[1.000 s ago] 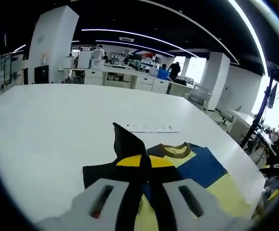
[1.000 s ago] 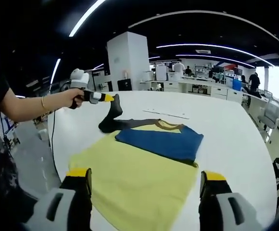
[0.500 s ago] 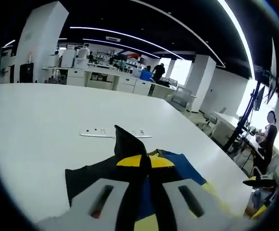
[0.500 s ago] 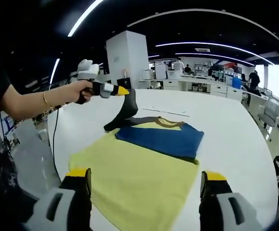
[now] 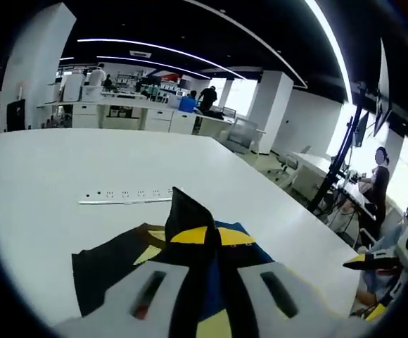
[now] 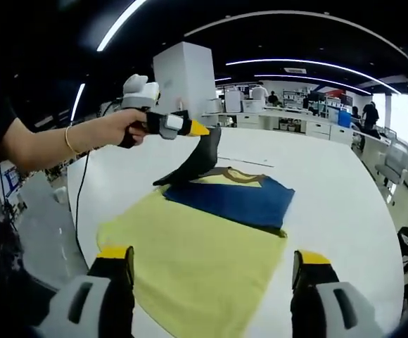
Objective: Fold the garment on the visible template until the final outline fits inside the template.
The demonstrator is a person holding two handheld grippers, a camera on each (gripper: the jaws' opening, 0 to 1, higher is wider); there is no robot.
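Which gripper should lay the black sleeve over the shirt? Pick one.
Left. The left gripper is already shut on the black sleeve and holds it lifted above the shirt. The right gripper is open, its jaws wide apart at the shirt's near hem, holding nothing.

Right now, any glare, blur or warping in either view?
Left gripper view: window glare at right, fisheye bends the table, sleeve sharp in the left gripper. Right gripper view: ceiling strips flare, shirt evenly lit and sharp.

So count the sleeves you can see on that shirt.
2: a black sleeve lifted by the shut left gripper, and a blue sleeve folded flat across the yellow body. None seem hidden.
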